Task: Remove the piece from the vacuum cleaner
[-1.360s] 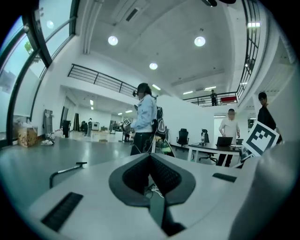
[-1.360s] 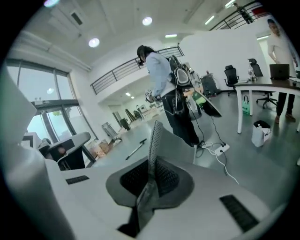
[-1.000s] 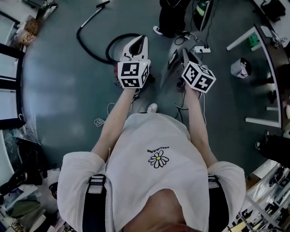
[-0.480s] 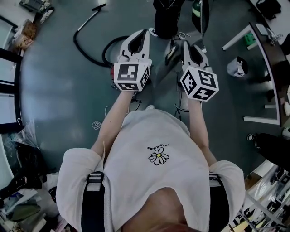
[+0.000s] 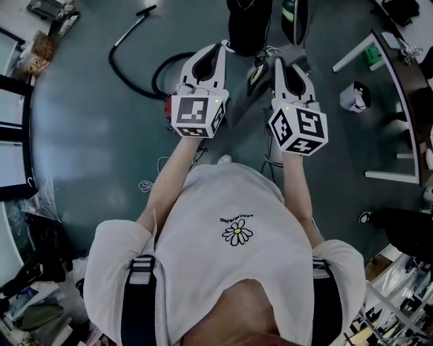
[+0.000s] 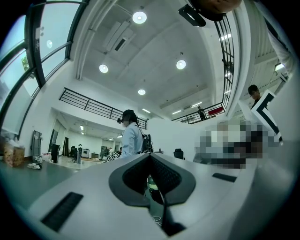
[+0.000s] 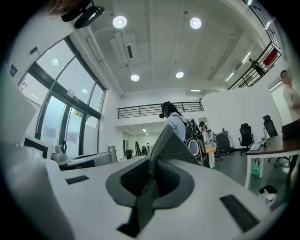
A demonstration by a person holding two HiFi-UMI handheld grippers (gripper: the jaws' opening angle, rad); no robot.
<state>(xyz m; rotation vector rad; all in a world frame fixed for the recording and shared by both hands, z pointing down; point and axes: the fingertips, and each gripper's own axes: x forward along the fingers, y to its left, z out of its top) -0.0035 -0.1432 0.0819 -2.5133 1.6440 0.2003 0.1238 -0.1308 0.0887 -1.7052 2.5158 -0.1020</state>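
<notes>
The vacuum cleaner lies on the dark floor ahead of me. Only a red bit of its body (image 5: 168, 107) shows beside the left gripper's marker cube. Its black hose (image 5: 130, 76) curves away to the floor nozzle (image 5: 146, 11). My left gripper (image 5: 220, 47) is held in the air above the vacuum, its jaws together with nothing between them. The right gripper (image 5: 276, 62) hangs beside it, also shut and empty. Both gripper views look up at the ceiling and the far hall, past the left gripper (image 6: 151, 157) and the right gripper (image 7: 161, 136), and show no vacuum.
A person in dark clothes (image 5: 247, 27) stands just beyond the grippers, with cables and a power strip (image 5: 270, 54) on the floor. A table (image 5: 406, 81) and a small bin (image 5: 353, 99) are at the right. Clutter (image 5: 34, 290) lines the left wall.
Both grippers have risen and moved slightly forward, and now hide more of the vacuum's body. Their jaws have stayed together.
</notes>
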